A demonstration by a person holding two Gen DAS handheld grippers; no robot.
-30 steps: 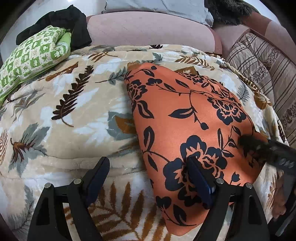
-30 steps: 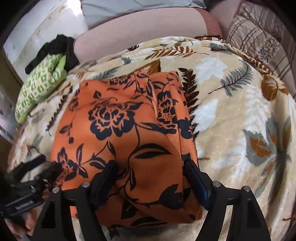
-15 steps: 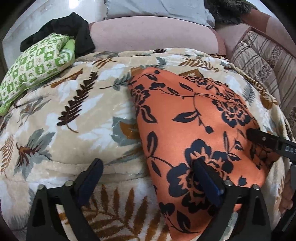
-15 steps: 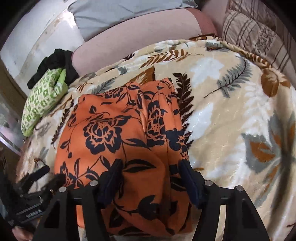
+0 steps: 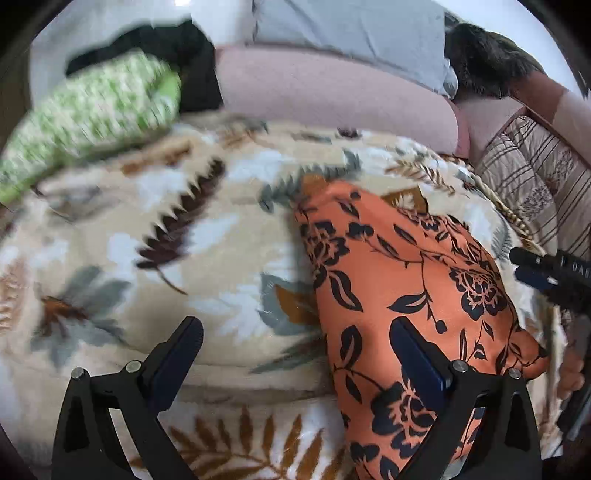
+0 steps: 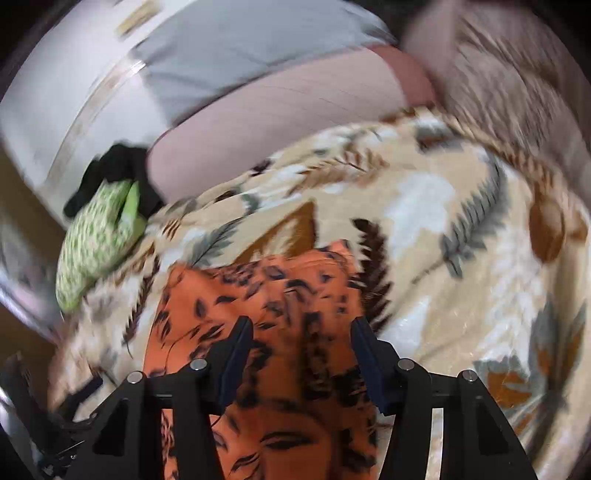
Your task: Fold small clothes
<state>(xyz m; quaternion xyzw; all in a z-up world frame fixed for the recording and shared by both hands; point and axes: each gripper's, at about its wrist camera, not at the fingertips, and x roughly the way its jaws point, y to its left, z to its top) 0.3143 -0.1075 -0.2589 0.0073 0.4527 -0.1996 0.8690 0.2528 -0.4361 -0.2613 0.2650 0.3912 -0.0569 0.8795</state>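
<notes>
**Orange floral garment lies folded on the leaf-print blanket, both grippers spread above it**

A cream blanket [image 5: 229, 236] printed with brown, grey and white leaves covers the bed and fills most of both views. Behind it runs a pink upholstered headboard [image 5: 332, 96], with a grey pillow [image 5: 351, 33] leaning on top and a dark furry throw [image 5: 491, 62] at the far right. A striped beige cushion [image 5: 539, 177] sits at the blanket's right edge.

The orange garment with black flowers [image 5: 406, 280] lies on the blanket, folded into a long tapering shape whose narrow end points toward the headboard. In the right wrist view the same garment [image 6: 280, 295] shows a raised fold running along its right side, though that picture is smeared by motion.

A folded green-and-white patterned cloth [image 5: 92, 114] rests at the far left corner of the blanket, touching a black garment [image 5: 177, 44] heaped behind it.

The left gripper [image 5: 295, 354] is released, fingers wide apart: one finger over bare blanket, the other over the garment's near end, grasping nothing. The right gripper [image 6: 301, 354] is also released, both fingers over the orange cloth with fabric visible between them; whether they touch it I cannot tell. Its black tip [image 5: 546, 273] shows beside the garment's right edge.
</notes>
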